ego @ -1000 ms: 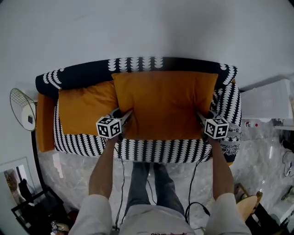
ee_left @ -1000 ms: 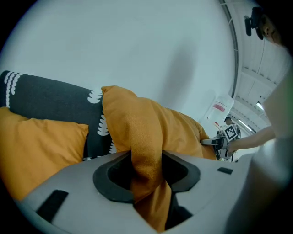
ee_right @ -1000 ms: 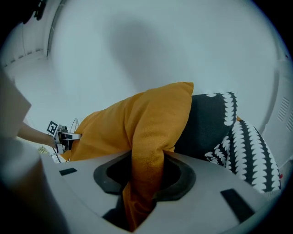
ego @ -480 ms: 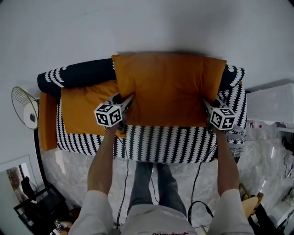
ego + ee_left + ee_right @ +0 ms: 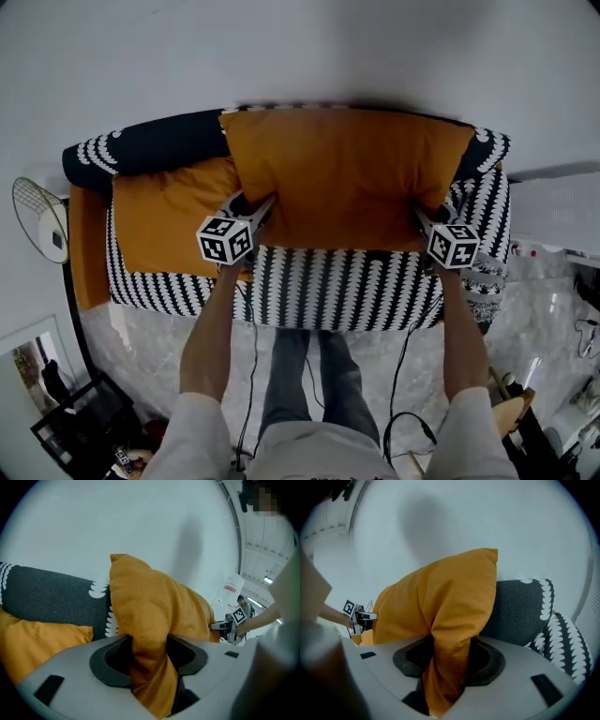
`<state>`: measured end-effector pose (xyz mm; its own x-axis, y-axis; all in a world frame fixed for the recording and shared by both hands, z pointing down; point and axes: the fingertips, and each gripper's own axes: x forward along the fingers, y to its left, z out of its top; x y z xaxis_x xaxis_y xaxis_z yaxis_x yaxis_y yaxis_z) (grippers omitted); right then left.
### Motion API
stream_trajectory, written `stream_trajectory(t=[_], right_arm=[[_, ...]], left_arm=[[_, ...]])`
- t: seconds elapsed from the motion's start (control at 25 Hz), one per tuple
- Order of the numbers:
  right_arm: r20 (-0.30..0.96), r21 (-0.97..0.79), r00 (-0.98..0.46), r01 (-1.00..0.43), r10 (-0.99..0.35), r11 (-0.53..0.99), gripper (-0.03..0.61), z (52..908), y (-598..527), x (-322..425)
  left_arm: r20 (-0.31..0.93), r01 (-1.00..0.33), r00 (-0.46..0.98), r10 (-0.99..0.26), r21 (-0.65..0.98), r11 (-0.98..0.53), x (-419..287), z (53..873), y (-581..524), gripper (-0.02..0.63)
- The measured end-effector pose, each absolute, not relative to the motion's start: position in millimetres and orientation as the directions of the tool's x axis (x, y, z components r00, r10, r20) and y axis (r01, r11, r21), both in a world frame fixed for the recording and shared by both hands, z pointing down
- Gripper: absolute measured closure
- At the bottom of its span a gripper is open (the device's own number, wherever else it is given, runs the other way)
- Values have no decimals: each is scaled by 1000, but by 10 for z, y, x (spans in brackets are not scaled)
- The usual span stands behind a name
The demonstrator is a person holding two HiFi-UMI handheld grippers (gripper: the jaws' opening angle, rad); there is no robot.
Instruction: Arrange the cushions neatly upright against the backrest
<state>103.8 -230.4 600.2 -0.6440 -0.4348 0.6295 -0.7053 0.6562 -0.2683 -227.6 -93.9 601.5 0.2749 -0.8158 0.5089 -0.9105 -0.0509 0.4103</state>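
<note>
A large orange cushion (image 5: 347,178) stands upright against the black-and-white sofa backrest (image 5: 150,145). My left gripper (image 5: 261,208) pinches its lower left corner and my right gripper (image 5: 419,217) its lower right corner. In the left gripper view the orange cushion fabric (image 5: 150,616) still fills the gap of the left gripper (image 5: 149,660) and touches both pads while the jaws are opening. In the right gripper view the cushion (image 5: 445,602) sits the same way in the right gripper (image 5: 449,660), whose jaws are opening too. A smaller orange cushion (image 5: 173,230) leans on the backrest at the left.
The patterned sofa seat (image 5: 337,286) lies bare below the big cushion. A third orange cushion (image 5: 91,248) stands at the left armrest. A wire fan (image 5: 37,220) is left of the sofa, a white appliance (image 5: 562,211) to its right, a black rack (image 5: 84,427) at lower left.
Both grippers have carried the large cushion back and up from the seat until it stands against the backrest. More of the seat in front of it shows now.
</note>
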Motion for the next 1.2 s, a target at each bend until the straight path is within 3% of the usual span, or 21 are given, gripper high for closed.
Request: stream_trajectory(t=[0.28,0.76,1.12,1.2], right_arm=[[768,-209,-518,-759,-377,617,331,6855,-2151,1213],[781,-107,-435,-801,-449,589,236,6921,-2190,1440],[708,-133,-460,-832,-536,539,236,6303,-2001,1627],[696,-113,-471,-817,-542,565,300,6180,-1963,1544]], left_arm=[[669,-936,267,-693,350,-23,-2176,6797,-809,357],[669,-943,212,-712,332,31,-2288,6871,-732,268],[632,-938,199,-749,344,42,-2216,6395,-477,264],[619,-942,190,-762,335,38,-2223,6275,-464,264]])
